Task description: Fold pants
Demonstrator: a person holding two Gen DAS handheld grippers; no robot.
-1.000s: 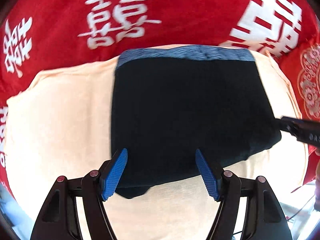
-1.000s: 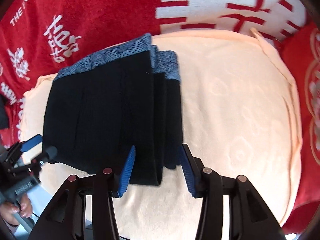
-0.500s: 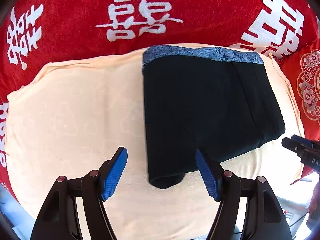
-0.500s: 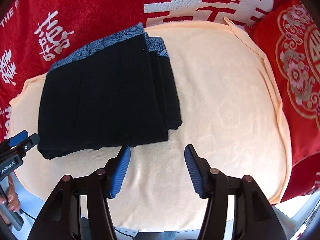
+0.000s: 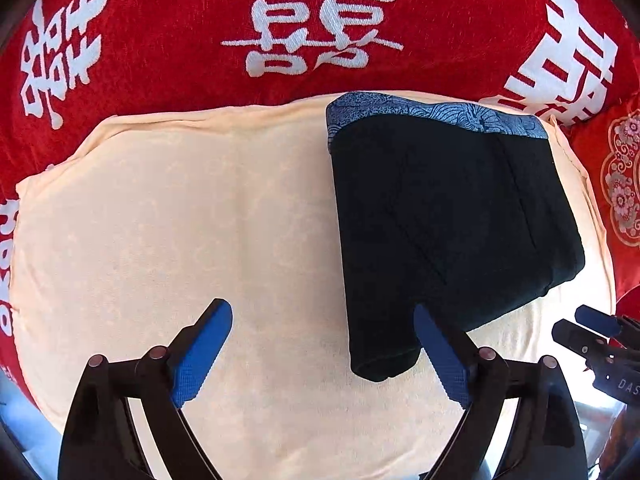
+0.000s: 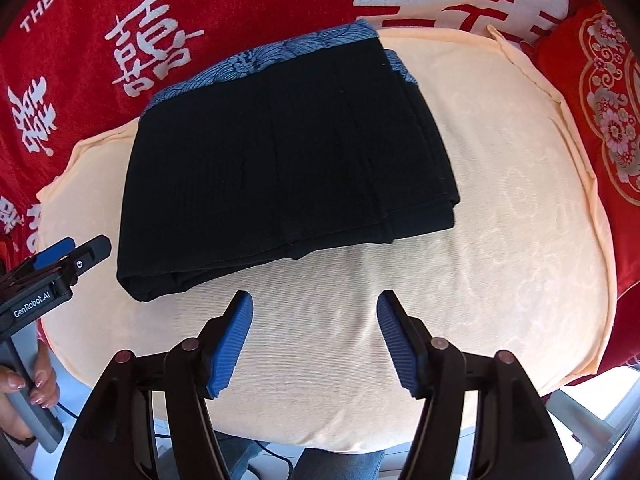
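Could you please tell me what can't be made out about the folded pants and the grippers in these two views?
- Pants, both views: underside and inner layers, hidden by the top fold.
- Pants' corner, left wrist view: behind a left gripper finger.
- Right gripper, left wrist view: cut off by the edge.
- Left gripper, right wrist view: jaw gap hidden, seen side-on.

Below me I see a surface draped in a red woven cloth point(image 5: 168, 60) with large white Chinese characters. Spread on that cloth lies a pale peach, softly textured towel point(image 5: 200, 220), rounded at its corners, its hem showing along the far edge. On the towel rest the folded black pants point(image 6: 280, 160) with a blue patterned waistband, set toward its far side. A red embroidered cushion point(image 6: 608, 120) with floral motifs sits beside the towel.
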